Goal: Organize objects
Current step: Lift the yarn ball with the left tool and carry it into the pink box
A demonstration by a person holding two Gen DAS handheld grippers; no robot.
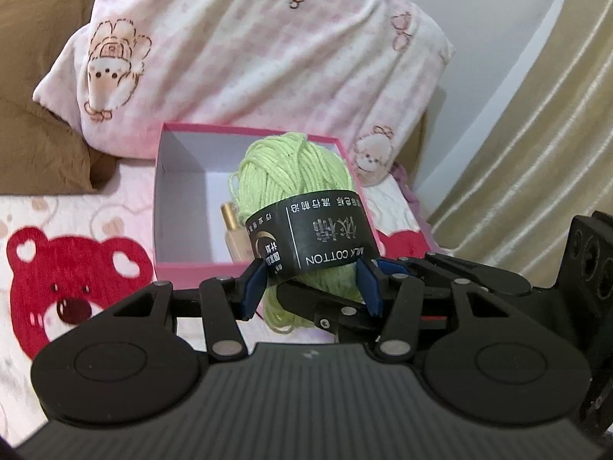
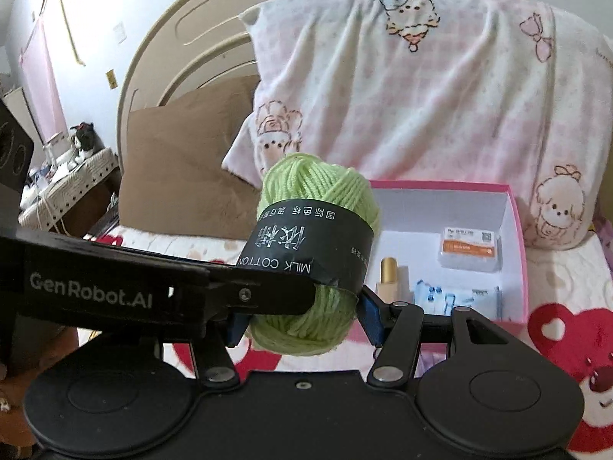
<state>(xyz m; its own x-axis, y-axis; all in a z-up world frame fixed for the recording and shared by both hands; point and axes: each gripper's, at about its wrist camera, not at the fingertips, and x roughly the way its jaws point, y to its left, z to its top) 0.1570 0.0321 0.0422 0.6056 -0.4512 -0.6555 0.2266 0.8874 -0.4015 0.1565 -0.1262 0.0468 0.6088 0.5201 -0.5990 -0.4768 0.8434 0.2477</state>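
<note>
Here both grippers, left (image 1: pixel 312 287) and right (image 2: pixel 302 318), seemingly pinch the yarn (image 1: pixel 299 188) crosswise, its long axis pointing toward the box (image 1: pixel 180 268) just beyond.

From my left wrist view, the green yarn ball (image 1: pixel 295 176) hides most of the pink box (image 1: pixel 180 268) floor; only the gold cap and part of a small bottle (image 1: pixel 234 235) peek out beside it. The yarn's lower end sits behind my left gripper (image 1: pixel 312 287), so I can't see how far it extends. In the right wrist view, the left gripper's arm crosses the near left and covers the right gripper's (image 2: pixel 306 320) left pad. The blue-and-white packets (image 2: pixel 456 297) are cut off by the linkage, and the print on the orange-labelled packet (image 2: pixel 469 249) is too small to read.
</note>
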